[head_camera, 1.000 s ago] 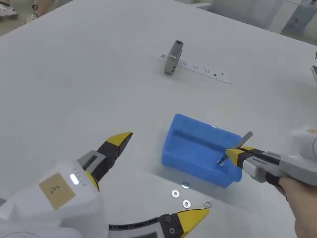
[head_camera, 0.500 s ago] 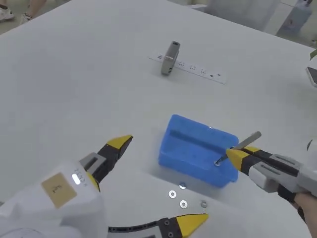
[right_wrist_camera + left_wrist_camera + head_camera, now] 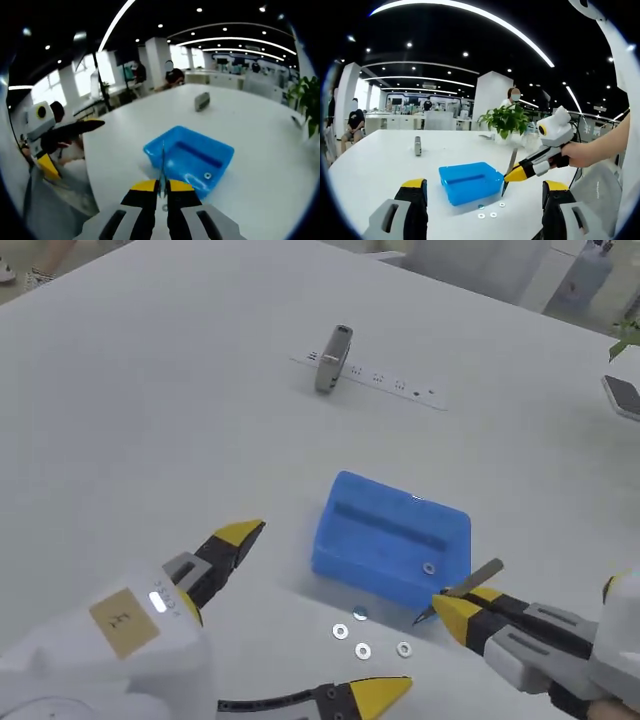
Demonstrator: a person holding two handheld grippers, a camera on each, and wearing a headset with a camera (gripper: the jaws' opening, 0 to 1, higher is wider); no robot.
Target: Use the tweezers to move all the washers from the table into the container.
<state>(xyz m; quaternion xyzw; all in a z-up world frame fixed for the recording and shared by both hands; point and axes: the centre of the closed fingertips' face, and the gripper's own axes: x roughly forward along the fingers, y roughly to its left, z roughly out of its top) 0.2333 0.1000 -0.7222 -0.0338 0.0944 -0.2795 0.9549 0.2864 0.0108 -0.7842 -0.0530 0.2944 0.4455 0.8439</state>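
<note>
Count: four washers (image 3: 362,651) on worktop (image 3: 150,440), one more washer (image 3: 428,568) inside container (image 3: 390,525), five total. One blue container. One pair of tweezers (image 3: 480,573). Two grippers: left gripper (image 3: 325,610), right gripper (image 3: 445,605). One power strip (image 3: 385,380), one grey block (image 3: 333,358) at its end.
</note>
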